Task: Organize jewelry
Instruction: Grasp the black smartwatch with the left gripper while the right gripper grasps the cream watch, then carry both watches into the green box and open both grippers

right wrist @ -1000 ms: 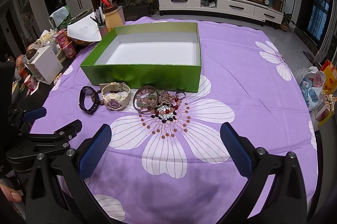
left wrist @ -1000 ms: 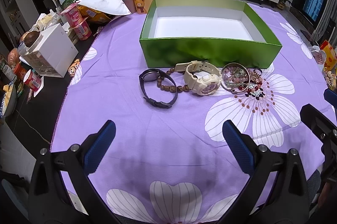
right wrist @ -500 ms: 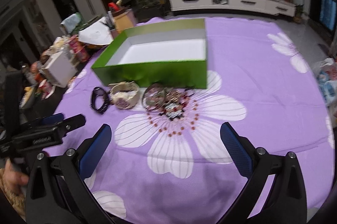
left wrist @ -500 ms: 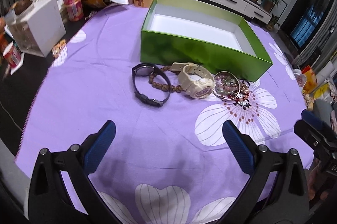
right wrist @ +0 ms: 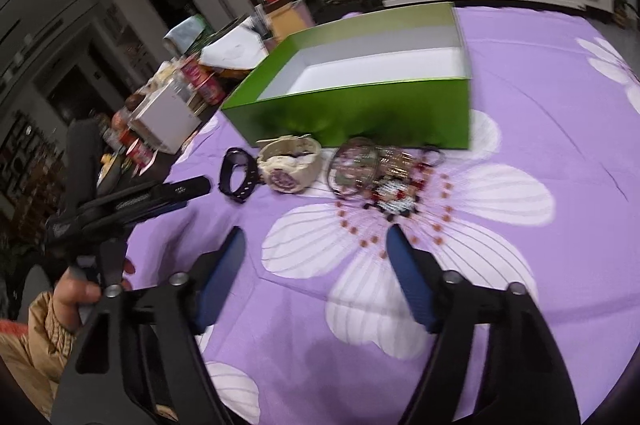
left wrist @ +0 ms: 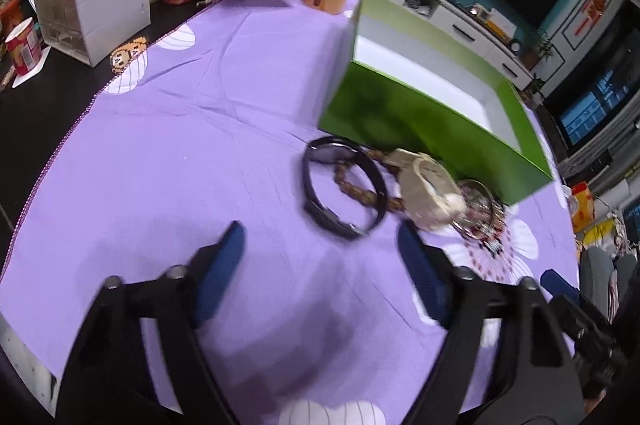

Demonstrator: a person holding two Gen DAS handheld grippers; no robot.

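1. The left gripper (left wrist: 320, 265) hangs over the purple cloth (left wrist: 192, 153); its jaws are closing with nothing between them
2. The right gripper (right wrist: 316, 261) likewise: jaws closing, nothing between them
3. The black watch (left wrist: 344, 193), brown bead bracelet (left wrist: 356, 185), cream watch (left wrist: 428, 193) and the bangles and beads (right wrist: 376, 173) lie in a row on the cloth, just in front of the green box (left wrist: 424, 117)

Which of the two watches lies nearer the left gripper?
The black watch, with its thin dark strap, lies nearer the left gripper; the chunky cream watch sits beyond it.
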